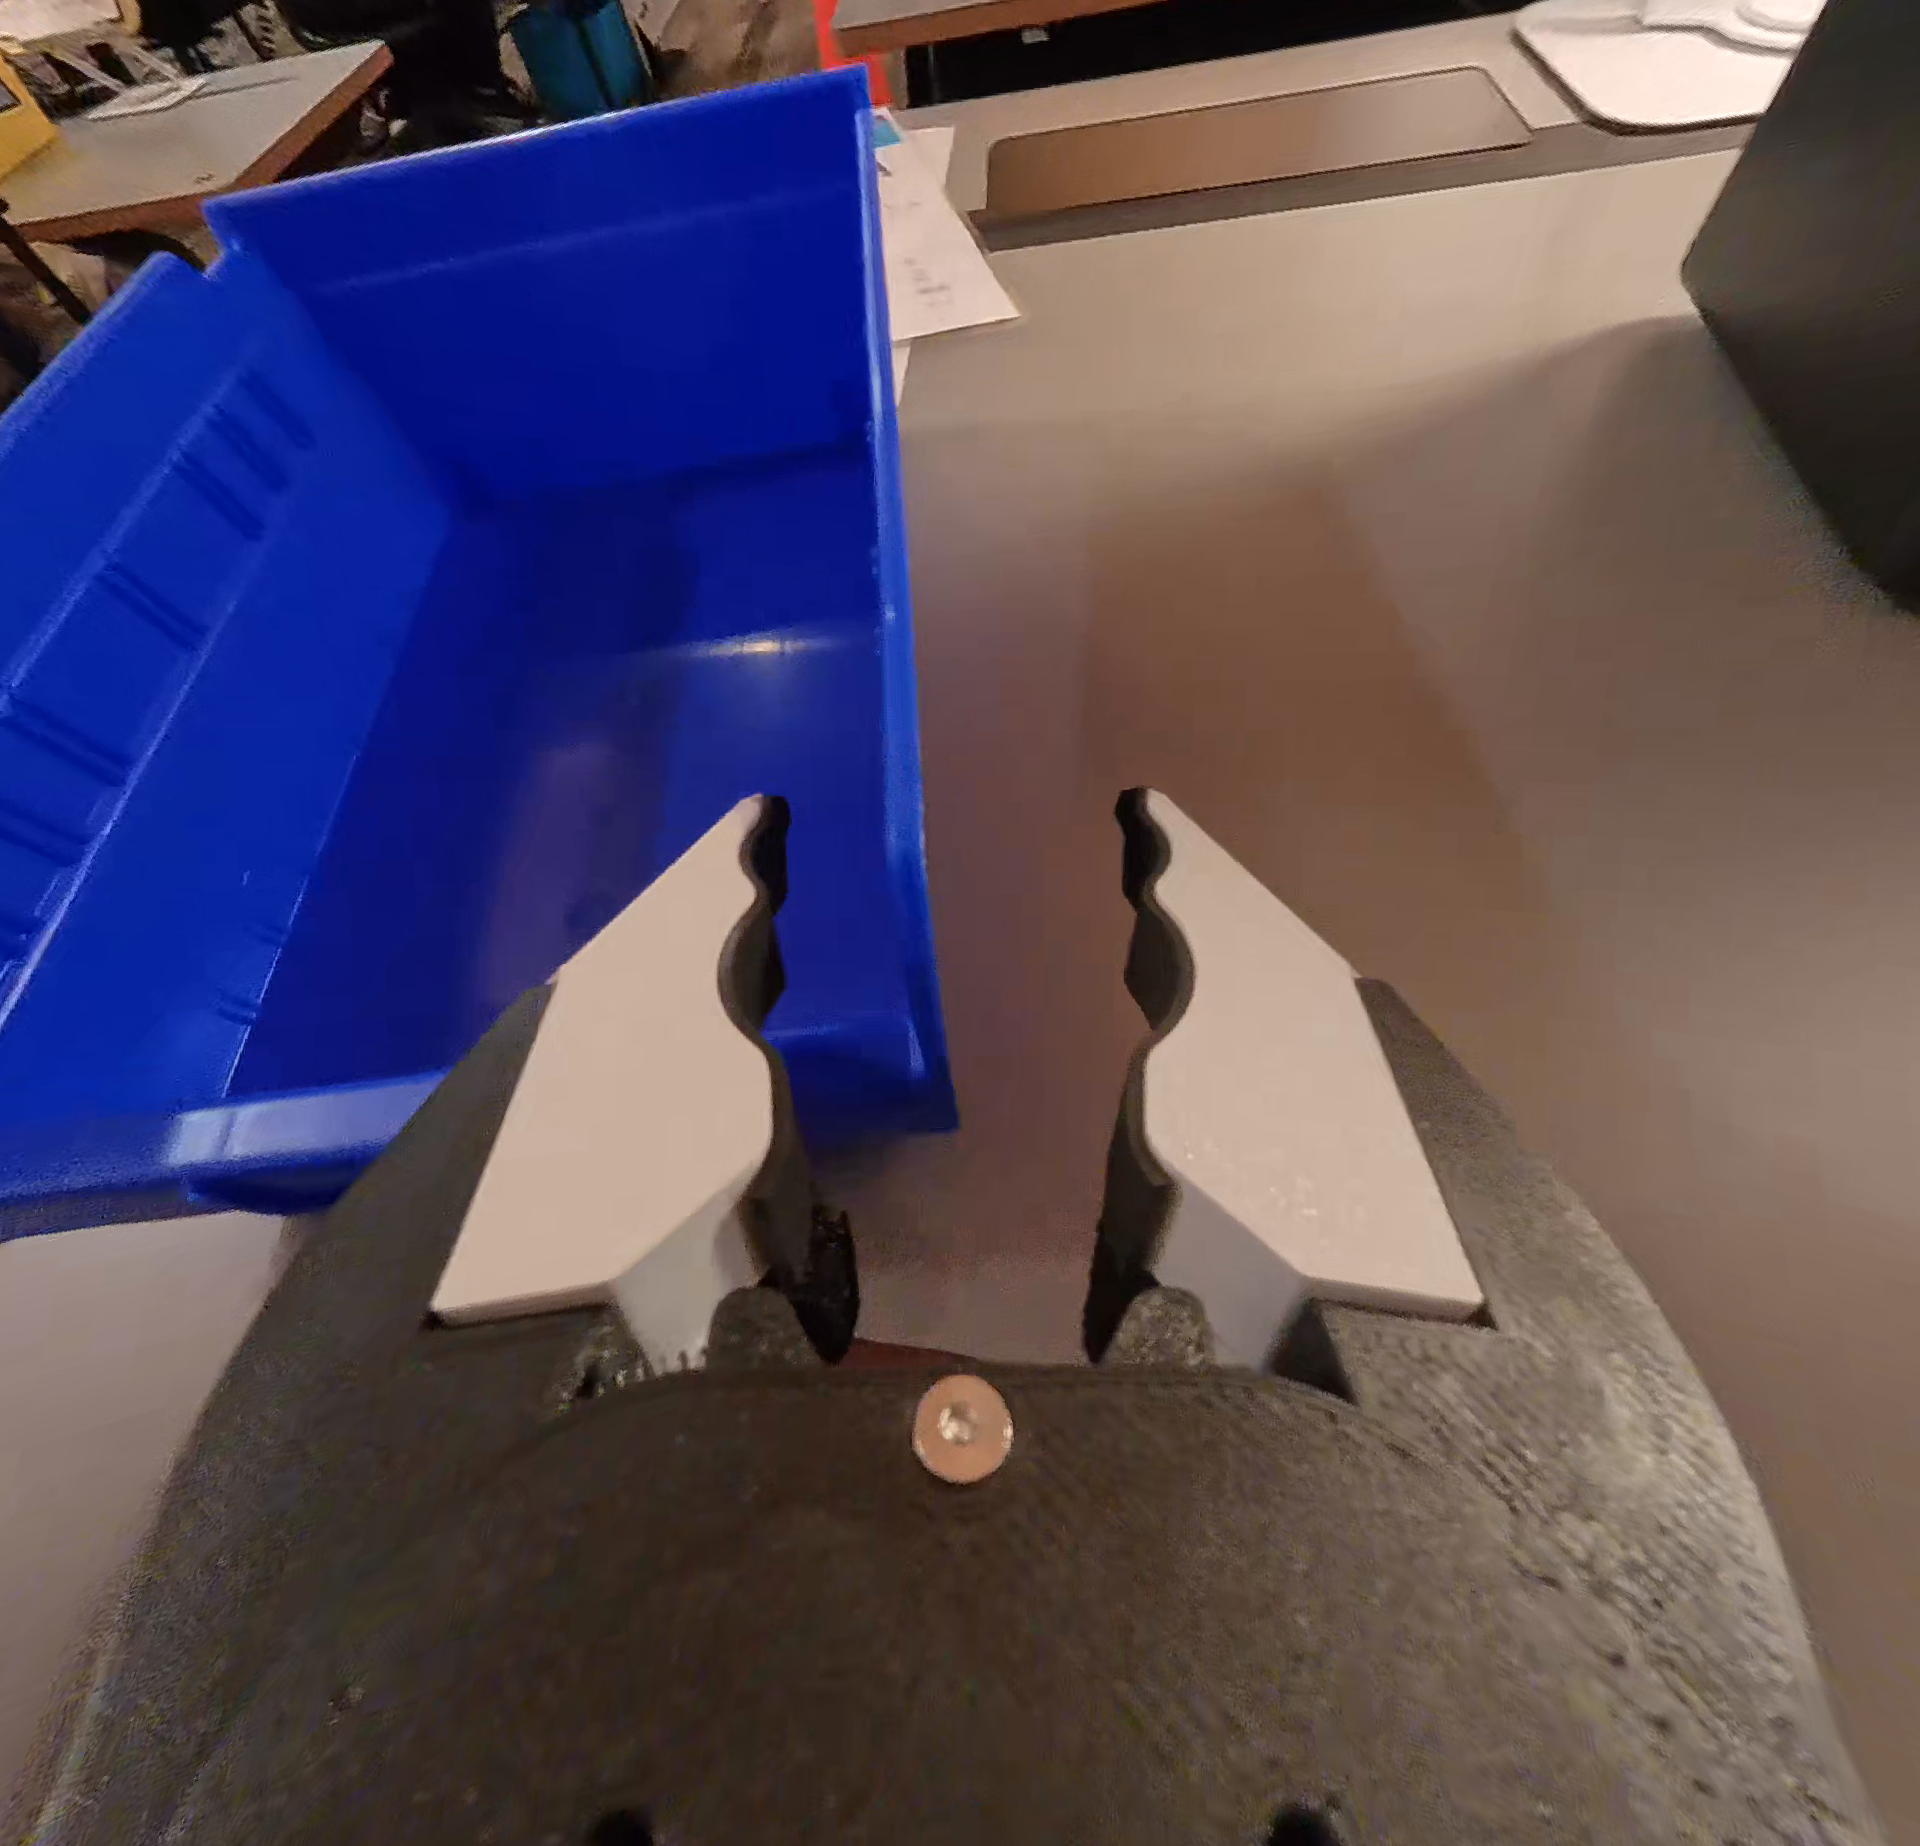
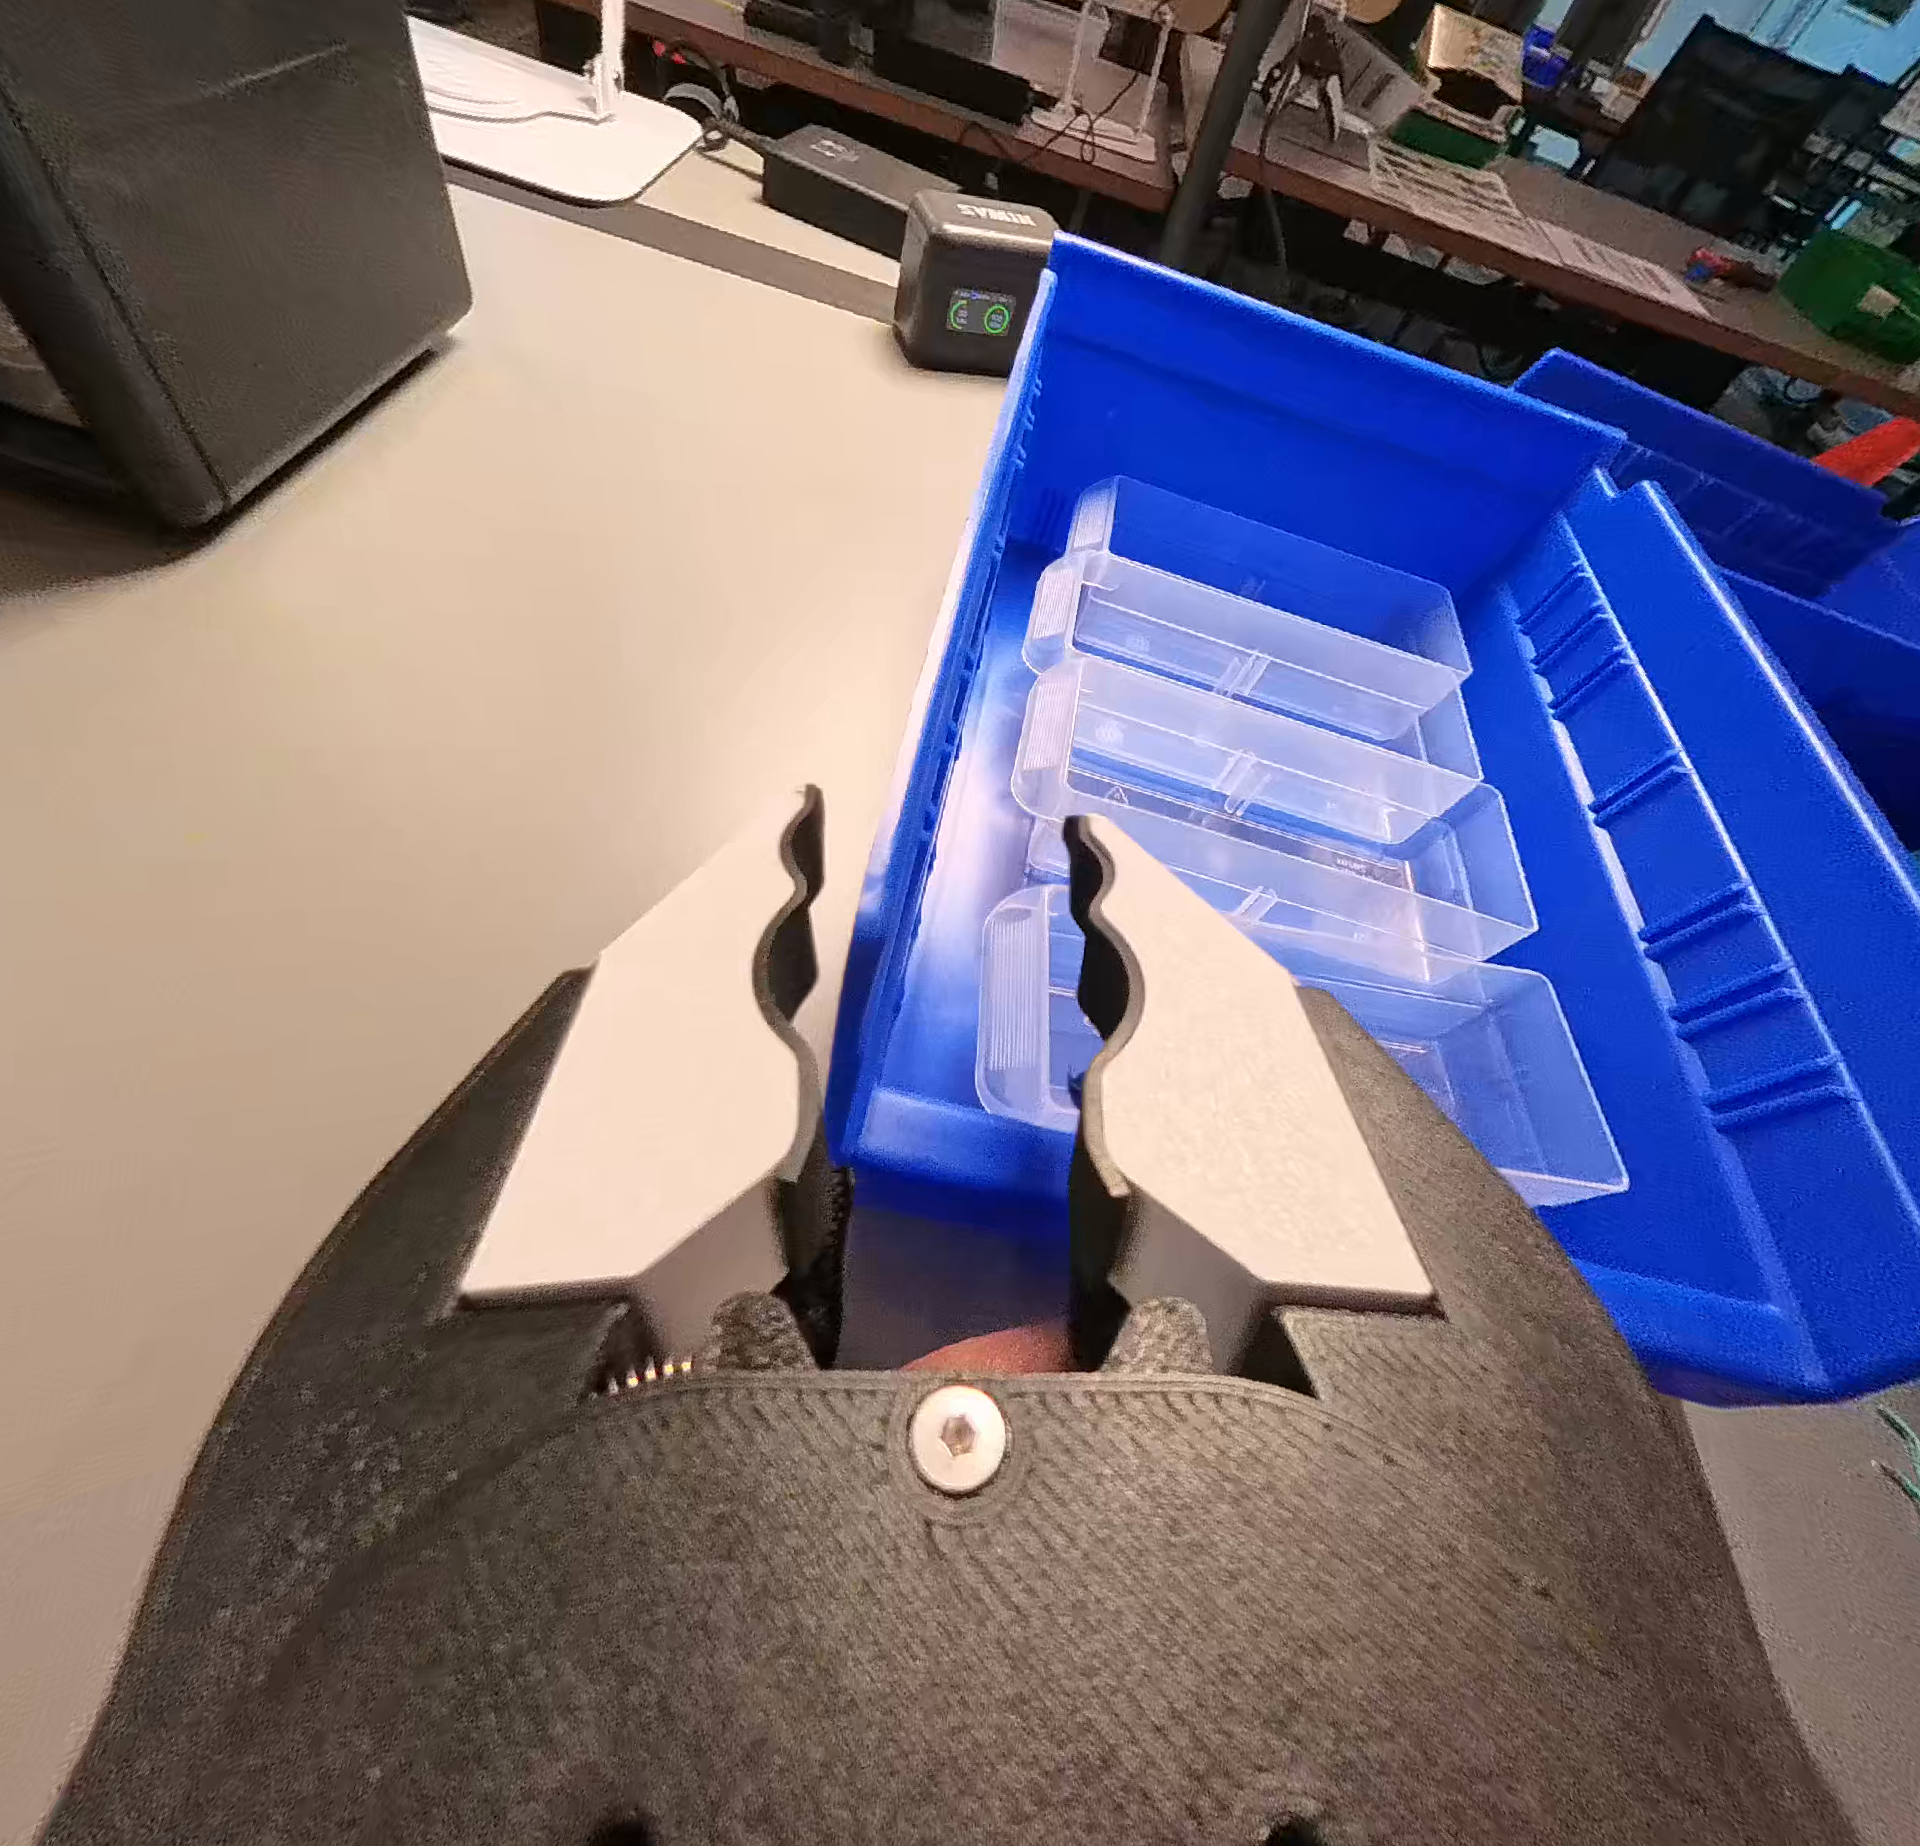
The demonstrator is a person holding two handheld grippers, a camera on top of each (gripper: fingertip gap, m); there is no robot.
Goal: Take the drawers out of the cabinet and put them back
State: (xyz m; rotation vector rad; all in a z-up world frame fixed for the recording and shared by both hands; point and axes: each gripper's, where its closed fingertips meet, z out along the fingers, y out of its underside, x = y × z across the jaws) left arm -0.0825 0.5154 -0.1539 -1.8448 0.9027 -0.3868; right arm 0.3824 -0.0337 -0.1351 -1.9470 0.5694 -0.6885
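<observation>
In the left wrist view an empty blue bin [image 1: 582,425] stands on the grey table [image 1: 1299,601]. My left gripper [image 1: 951,809] is open above the bin's right wall, which runs between the fingers without touching them. In the right wrist view a second blue bin [image 2: 1299,394] holds several clear plastic drawers [image 2: 1247,633] lying side by side. My right gripper [image 2: 940,820] is open and empty over that bin's left wall, with its right finger [image 2: 1195,1017] above the nearest drawer. The dark cabinet [image 2: 208,217] stands at the far left, and also shows in the left wrist view [image 1: 1818,290].
A black power unit with a lit display [image 2: 961,290] stands behind the bin. Another blue bin [image 2: 1766,508] lies to the right. A white lamp base [image 2: 561,144] stands beside the cabinet. Papers [image 1: 935,238] lie behind the empty bin. Other workbenches fill the background.
</observation>
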